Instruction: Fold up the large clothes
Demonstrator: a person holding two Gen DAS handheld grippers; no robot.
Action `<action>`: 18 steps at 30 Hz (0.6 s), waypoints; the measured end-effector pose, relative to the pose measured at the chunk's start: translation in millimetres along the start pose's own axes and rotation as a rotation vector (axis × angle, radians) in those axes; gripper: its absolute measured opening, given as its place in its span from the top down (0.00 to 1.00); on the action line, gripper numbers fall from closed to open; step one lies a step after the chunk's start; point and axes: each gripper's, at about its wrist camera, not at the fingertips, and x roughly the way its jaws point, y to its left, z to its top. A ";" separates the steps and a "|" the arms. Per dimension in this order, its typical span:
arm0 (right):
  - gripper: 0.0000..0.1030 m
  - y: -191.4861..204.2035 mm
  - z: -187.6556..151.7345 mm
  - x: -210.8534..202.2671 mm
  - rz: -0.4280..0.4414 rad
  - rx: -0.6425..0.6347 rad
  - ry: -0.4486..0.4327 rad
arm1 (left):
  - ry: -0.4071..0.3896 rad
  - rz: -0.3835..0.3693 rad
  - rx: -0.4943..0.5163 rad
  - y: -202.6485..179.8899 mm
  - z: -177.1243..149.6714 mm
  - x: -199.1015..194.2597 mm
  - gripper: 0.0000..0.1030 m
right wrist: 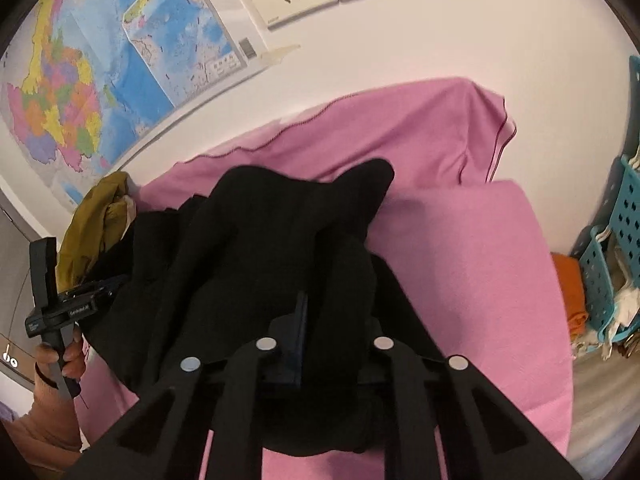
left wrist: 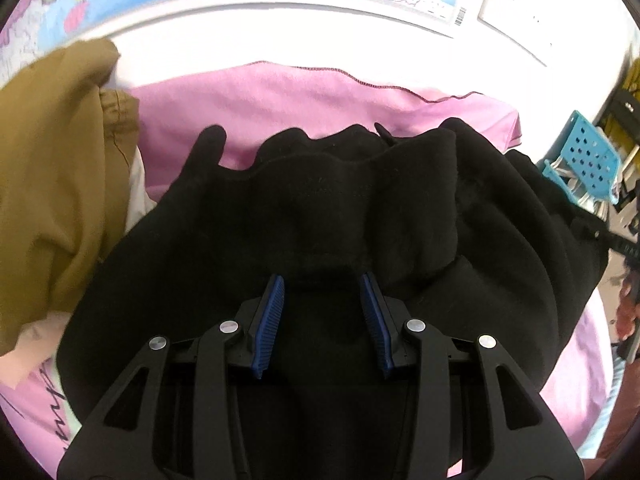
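A large black fleece garment (left wrist: pixel 328 208) lies bunched on a pink cloth-covered table (left wrist: pixel 280 92). My left gripper (left wrist: pixel 323 280) hovers over its near part with the blue-padded jaws spread apart and nothing clamped between them. In the right wrist view the same black garment (right wrist: pixel 280 240) is draped over my right gripper (right wrist: pixel 316 300), whose jaws are closed together with black fabric pinched between them; the fingertips are mostly buried in cloth. The left gripper's body (right wrist: pixel 52 300) and the hand holding it show at the far left there.
A mustard-brown garment (left wrist: pixel 52 168) is heaped at the left on the table, also seen in the right wrist view (right wrist: pixel 100 216). A blue perforated basket (right wrist: pixel 616 256) with clothes stands to the right. A wall with maps (right wrist: pixel 100 80) and sockets lies behind the table.
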 end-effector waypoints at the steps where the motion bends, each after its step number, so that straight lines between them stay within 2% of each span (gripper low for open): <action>1: 0.89 -0.7 2.9 -3.7 -0.011 0.000 -0.014 | -0.003 0.002 0.004 -0.2 0.2 -1.4 0.60; 5: 0.91 -9.1 13.5 -4.6 -0.035 0.026 -0.051 | -0.009 0.001 0.000 2.4 0.0 -2.2 0.59; 7: 0.90 -15.3 13.6 15.1 -0.087 0.031 -0.017 | -0.001 0.005 -0.015 7.7 0.6 0.9 0.55; 10: 0.88 -22.2 4.5 46.3 -0.090 0.065 0.077 | 0.014 -0.020 -0.061 17.3 -2.5 2.7 0.54; 13: 0.87 -23.7 2.2 44.6 -0.082 0.087 0.074 | -0.013 -0.024 -0.060 19.2 -7.6 -7.4 0.53; 14: 0.86 -24.1 1.8 42.6 -0.077 0.093 0.074 | -0.023 -0.023 -0.060 20.8 -9.7 -13.1 0.49; 15: 0.84 -25.6 1.4 39.3 -0.074 0.104 0.074 | -0.041 -0.017 -0.058 22.2 -12.2 -20.2 0.46; 17: 0.62 -29.6 -0.6 31.5 -0.097 0.124 0.058 | -0.068 -0.015 -0.045 23.8 -16.8 -31.6 0.45; 18: 0.58 -32.3 -1.7 26.5 -0.096 0.134 0.049 | -0.075 -0.014 -0.046 24.9 -18.2 -35.2 0.45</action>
